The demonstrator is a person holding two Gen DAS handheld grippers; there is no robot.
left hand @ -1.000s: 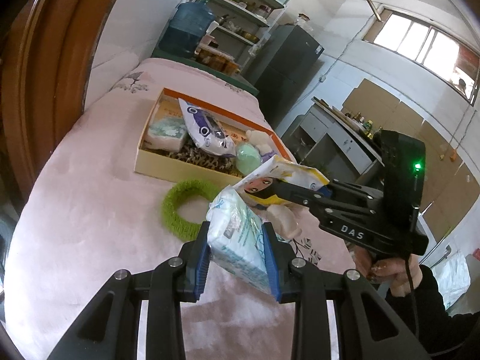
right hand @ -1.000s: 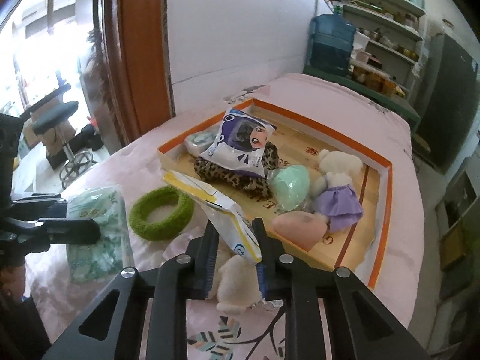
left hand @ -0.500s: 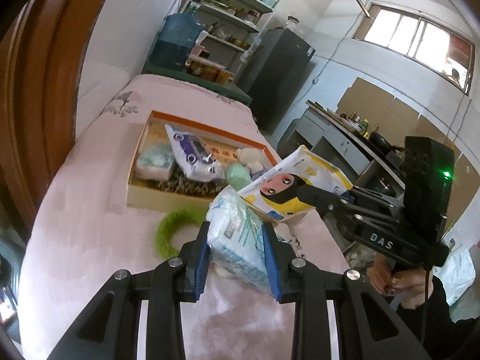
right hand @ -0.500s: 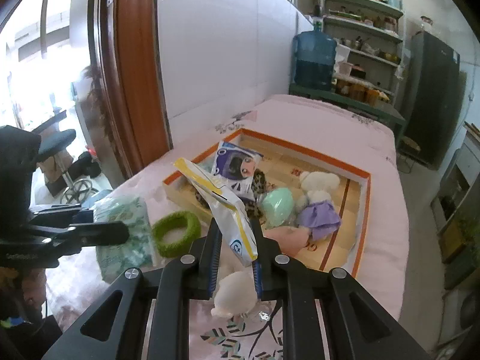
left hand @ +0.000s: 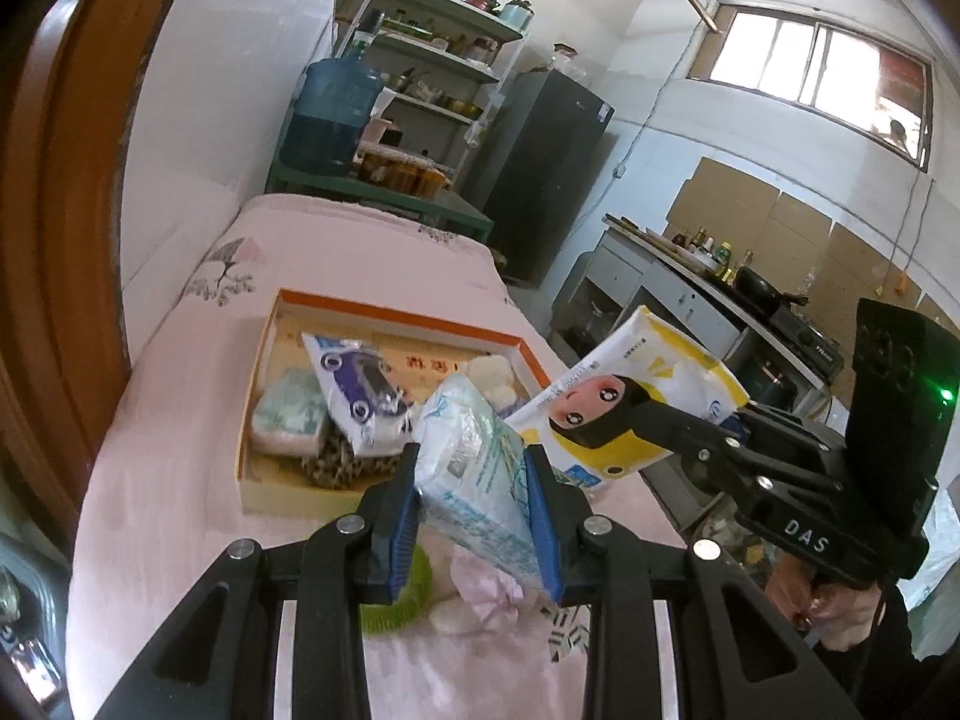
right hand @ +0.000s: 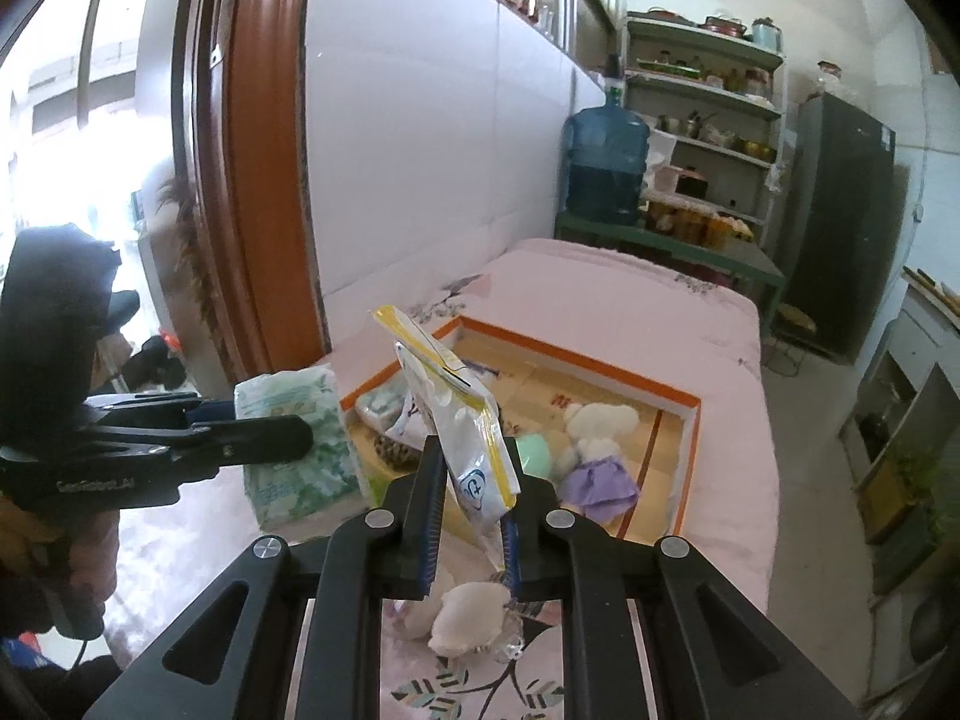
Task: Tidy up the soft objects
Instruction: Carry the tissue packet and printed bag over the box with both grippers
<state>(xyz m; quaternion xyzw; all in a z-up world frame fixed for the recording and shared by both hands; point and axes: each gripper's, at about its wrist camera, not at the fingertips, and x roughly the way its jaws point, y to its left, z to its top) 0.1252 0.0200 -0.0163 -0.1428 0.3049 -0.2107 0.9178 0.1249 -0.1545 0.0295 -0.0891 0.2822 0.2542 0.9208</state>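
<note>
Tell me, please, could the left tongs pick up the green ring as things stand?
Probably not: the left tongs are shut on a tissue pack, so nothing else fits between them, and the green ring lies on the cloth beneath them.

white walls, a brown door frame, green shelves, a dark fridge, and a bright high window.
</note>
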